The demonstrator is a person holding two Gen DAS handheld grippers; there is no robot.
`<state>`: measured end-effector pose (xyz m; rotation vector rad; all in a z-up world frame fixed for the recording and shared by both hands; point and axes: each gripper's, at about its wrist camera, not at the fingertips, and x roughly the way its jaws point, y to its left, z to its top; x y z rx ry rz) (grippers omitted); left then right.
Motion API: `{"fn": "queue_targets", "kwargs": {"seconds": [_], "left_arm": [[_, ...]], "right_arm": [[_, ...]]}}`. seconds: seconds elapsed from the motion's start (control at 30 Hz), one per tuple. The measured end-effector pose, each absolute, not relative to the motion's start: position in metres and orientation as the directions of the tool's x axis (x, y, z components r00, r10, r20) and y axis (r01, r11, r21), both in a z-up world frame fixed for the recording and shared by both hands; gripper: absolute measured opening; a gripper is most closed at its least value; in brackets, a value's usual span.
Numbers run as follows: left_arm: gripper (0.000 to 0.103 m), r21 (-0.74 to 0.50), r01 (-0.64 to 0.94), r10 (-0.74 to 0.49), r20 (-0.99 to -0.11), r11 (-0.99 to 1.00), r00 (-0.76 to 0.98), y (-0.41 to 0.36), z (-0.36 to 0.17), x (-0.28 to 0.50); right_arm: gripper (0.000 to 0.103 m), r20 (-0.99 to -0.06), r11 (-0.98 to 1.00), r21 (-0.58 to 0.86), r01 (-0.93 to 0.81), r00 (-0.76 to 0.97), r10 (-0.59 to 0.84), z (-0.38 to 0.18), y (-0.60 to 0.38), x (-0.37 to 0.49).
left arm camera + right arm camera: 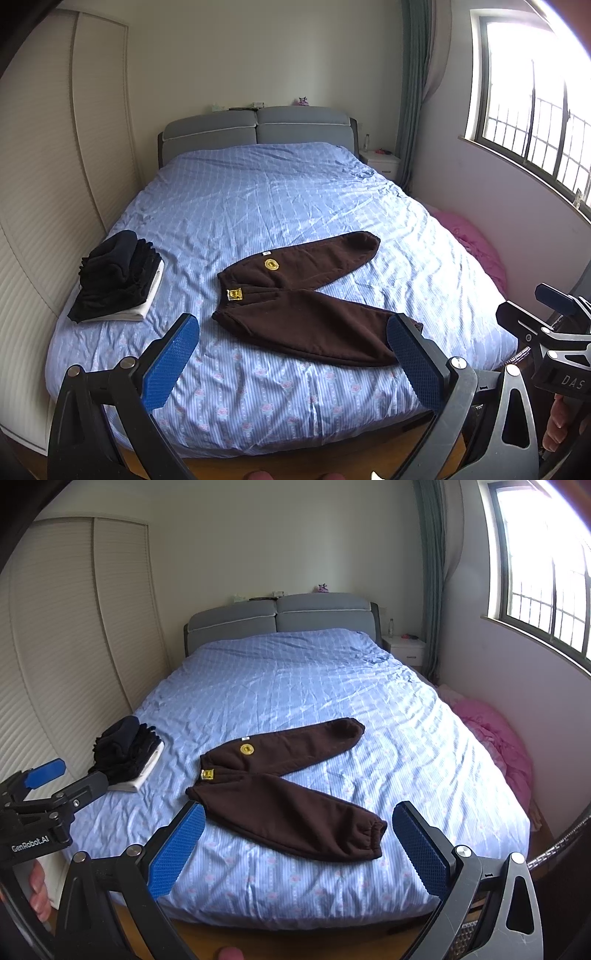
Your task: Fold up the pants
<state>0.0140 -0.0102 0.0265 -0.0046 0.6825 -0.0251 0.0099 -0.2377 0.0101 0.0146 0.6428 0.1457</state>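
Right wrist view shows the brown pants spread flat on the blue striped bedspread, ahead of and below my fingers, legs splayed in a V, waistband to the left. My right gripper is spread wide and empty, nearer the near leg's cuff; my left gripper, equally spread, faces the waistband. Fleece looks thick, soft, with elastic cuffs.

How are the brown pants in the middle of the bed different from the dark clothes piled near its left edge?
The brown pants lie spread flat with both legs splayed apart, unfolded; the dark pile is already folded and stacked.

The pants are brown with yellow patches; the pile looks black, resting on a white folded item.

The pants rest directly on the blue bedspread; both sit on the same bed.
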Motion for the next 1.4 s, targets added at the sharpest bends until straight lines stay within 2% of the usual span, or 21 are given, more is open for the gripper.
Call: {"fn": "queue_targets", "kwargs": {"seconds": [0.43,0.87,1.1,1.27,1.4], "left_arm": [[0.103,-0.002,0.024,-0.020,-0.657,1.000,0.754,-0.007,0.016,0.062],[0.103,0.032,0.110,-0.059,-0.677,0.993,0.733,-0.013,-0.005,0.193],[0.103,0.024,0.069,-0.033,-0.693,0.997,0.720,-0.053,-0.026,0.279],[0.103,0.005,-0.025,0.020,-0.744,1.000,0.668,-0.091,-0.061,0.355],[0.103,-0.016,-0.101,0.044,-0.825,0.995,0.563,-0.114,-0.103,0.410]], "right_arm": [[0.103,-0.638,0.989,0.073,-0.128,0.756,0.145,-0.003,-0.230,0.055],[0.102,-0.655,0.998,0.046,-0.050,0.753,0.068,-0.019,-0.223,0.165],[0.102,-0.638,1.000,-0.008,-0.025,0.770,0.015,-0.031,-0.264,0.256],[0.102,-0.657,0.995,0.029,-0.099,0.748,0.093,-0.056,-0.303,0.357],[0.101,-0.710,0.984,0.086,-0.156,0.684,0.171,-0.098,-0.331,0.443]]}}
